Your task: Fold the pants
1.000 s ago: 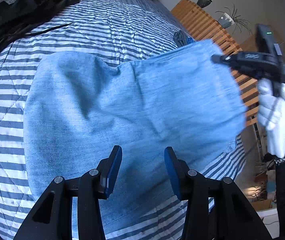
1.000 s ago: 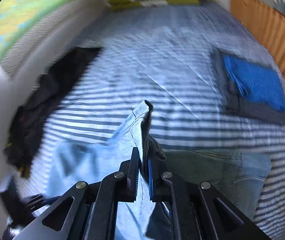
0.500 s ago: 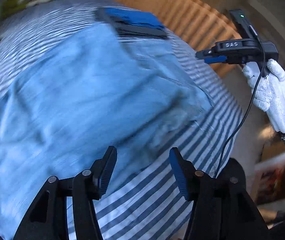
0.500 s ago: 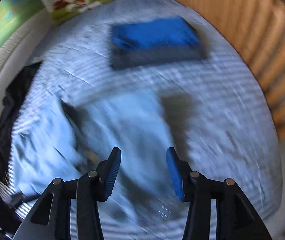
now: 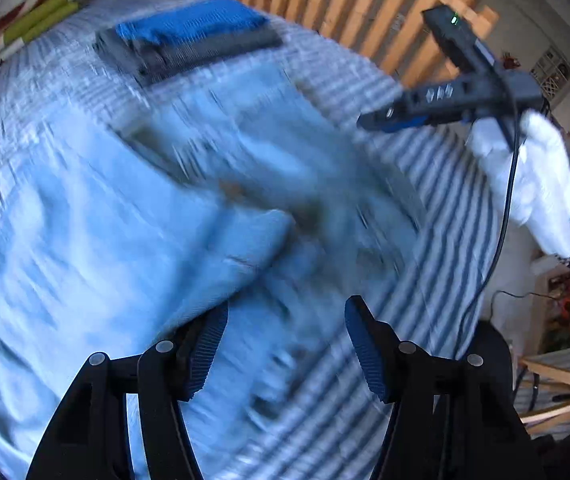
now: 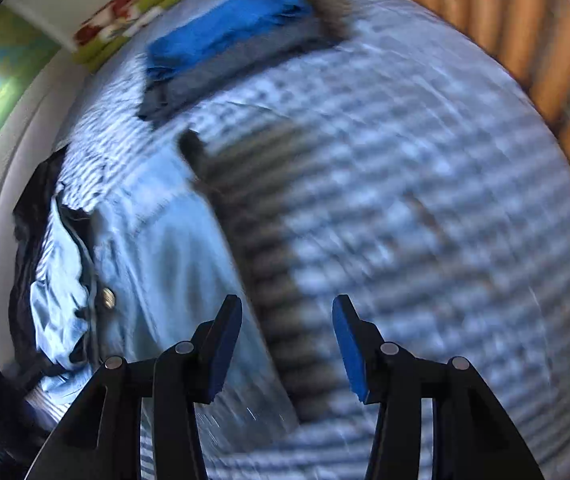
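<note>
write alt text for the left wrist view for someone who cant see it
Light blue pants lie blurred on a striped bedspread, under the open, empty left gripper. At right a white-gloved hand holds the right gripper over the bed; folded blue and grey clothes lie beyond.

Striped bed (image 5: pixel 437 264) — light-blue pants (image 5: pixel 133 216), folded stack (image 5: pixel 189 46), dark garment (image 6: pixel 29 216).

Bright daylight, heavy motion blur, fisheye bending, dark corners
</note>
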Motion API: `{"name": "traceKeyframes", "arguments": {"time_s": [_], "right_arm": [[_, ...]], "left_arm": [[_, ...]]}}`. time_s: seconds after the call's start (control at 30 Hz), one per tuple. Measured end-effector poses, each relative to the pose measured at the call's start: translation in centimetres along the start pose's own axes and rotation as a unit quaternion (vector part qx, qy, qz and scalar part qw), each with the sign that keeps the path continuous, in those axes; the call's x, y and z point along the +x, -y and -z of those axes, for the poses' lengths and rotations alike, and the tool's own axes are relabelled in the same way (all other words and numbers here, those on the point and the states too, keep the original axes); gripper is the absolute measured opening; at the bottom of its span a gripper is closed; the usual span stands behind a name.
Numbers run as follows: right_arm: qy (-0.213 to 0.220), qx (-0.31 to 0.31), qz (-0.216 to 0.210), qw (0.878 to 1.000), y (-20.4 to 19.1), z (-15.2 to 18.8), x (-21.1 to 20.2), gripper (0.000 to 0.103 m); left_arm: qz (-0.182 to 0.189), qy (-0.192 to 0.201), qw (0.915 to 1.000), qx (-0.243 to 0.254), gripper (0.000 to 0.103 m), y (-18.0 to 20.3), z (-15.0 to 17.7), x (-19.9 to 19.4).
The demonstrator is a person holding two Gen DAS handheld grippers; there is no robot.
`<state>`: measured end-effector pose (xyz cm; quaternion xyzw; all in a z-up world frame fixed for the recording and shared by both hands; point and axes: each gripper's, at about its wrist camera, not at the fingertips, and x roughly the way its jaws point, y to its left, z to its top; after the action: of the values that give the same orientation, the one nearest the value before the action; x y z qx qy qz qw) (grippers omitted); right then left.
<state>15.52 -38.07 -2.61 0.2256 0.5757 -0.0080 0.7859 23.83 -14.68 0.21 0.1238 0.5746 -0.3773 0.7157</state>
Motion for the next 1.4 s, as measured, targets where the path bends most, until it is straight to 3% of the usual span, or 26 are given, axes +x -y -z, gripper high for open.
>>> {"name": "traceKeyframes", "arguments": {"time_s": [0.1,0.13,0.2,0.3,0.33,0.37,0.4,0.5,0.6,0.67,0.7,0.73,0.83,0.9,1.0,1.03,1.07,1.1,1.17,1.23,1.4], "right_arm": [[0.031,-0.03,-0.013,0.999,-1.6,-3.0,0.6,0.048],[0.039,-0.043,-0.021,0.998,-2.1,-4.1,1.0,0.055],[0.04,-0.066,-0.054,0.996,-3.0,-6.3,2.5,0.058],[0.036,-0.074,-0.078,0.994,-3.7,-7.7,4.5,0.058],[0.038,-0.076,-0.077,0.993,-3.8,-7.6,4.7,0.051],[0.035,-0.08,-0.092,0.992,-4.0,-7.5,4.9,0.025],[0.027,-0.081,-0.103,0.991,-4.1,-7.4,5.1,0.013],[0.034,-0.095,-0.119,0.988,-4.5,-6.1,4.0,0.002],[0.044,-0.127,-0.135,0.982,-5.2,-4.5,2.1,0.002],[0.047,-0.145,-0.147,0.977,-5.6,-3.5,0.8,0.002],[0.044,-0.151,-0.155,0.975,-5.8,-3.0,0.3,0.002],[0.039,-0.154,-0.16,0.974,-5.8,-2.7,0.0,0.002],[0.025,-0.176,-0.162,0.971,-6.4,-1.1,-0.5,0.002],[0.021,-0.182,-0.177,0.967,-6.5,-0.3,-0.9,0.002],[0.027,-0.2,-0.218,0.955,-6.0,0.3,-2.3,0.007],[0.033,-0.208,-0.228,0.951,-5.6,0.3,-2.9,0.019],[0.048,-0.203,-0.229,0.951,-4.9,0.1,-3.6,0.037],[0.066,-0.188,-0.231,0.952,-4.0,-0.3,-4.2,0.043],[0.078,-0.146,-0.224,0.96,-2.3,-1.8,-4.1,0.045],[0.063,-0.134,-0.147,0.978,-2.0,-3.3,-2.4,0.045],[-0.009,-0.134,-0.101,0.986,-2.2,-4.7,3.0,0.045]], "left_arm": [[0.0,0.001,1.0,-0.008,0.065,-1.5,-3.2,-0.4],[0.008,-0.002,0.9999,-0.013,0.065,-2.1,-4.1,-0.4],[0.023,-0.006,0.9995,-0.02,0.065,-3.0,-5.9,0.1],[-0.005,-0.01,0.9999,-0.006,0.074,-4.0,-8.4,1.5],[-0.016,-0.01,0.9998,0.0,0.077,-4.3,-9.4,2.2],[-0.028,-0.009,0.9995,0.005,0.077,-4.5,-10.3,2.9],[-0.038,-0.01,0.9992,0.012,0.077,-4.7,-11.3,3.7],[-0.042,-0.01,0.9979,0.048,0.077,-4.7,-13.7,5.6],[-0.044,-0.02,0.9949,0.089,0.08,-4.2,-15.0,7.4],[-0.022,-0.016,0.9955,0.09,0.078,-4.4,-15.3,8.0],[0.0,-0.012,0.996,0.089,0.068,-4.3,-15.3,8.0],[0.013,-0.011,0.9959,0.088,0.045,-4.3,-14.9,8.0],[0.013,-0.004,0.996,0.088,0.028,-4.1,-13.3,7.5],[0.024,0.014,0.9964,0.079,0.024,-4.0,-12.0,6.5],[0.025,0.043,0.9958,0.077,0.018,-3.5,-10.2,4.4],[0.018,0.049,0.9951,0.084,0.017,-3.1,-9.5,3.8],[0.02,0.055,0.9937,0.095,0.017,-2.6,-8.7,3.0],[0.022,0.06,0.9927,0.102,0.016,-2.2,-8.0,2.4],[0.016,0.065,0.9902,0.122,0.016,-1.3,-6.5,1.1],[0.027,0.057,0.9907,0.12,0.016,-1.1,-5.5,0.6],[0.046,0.062,0.9917,0.102,0.016,-1.6,-5.0,-0.9]]}}
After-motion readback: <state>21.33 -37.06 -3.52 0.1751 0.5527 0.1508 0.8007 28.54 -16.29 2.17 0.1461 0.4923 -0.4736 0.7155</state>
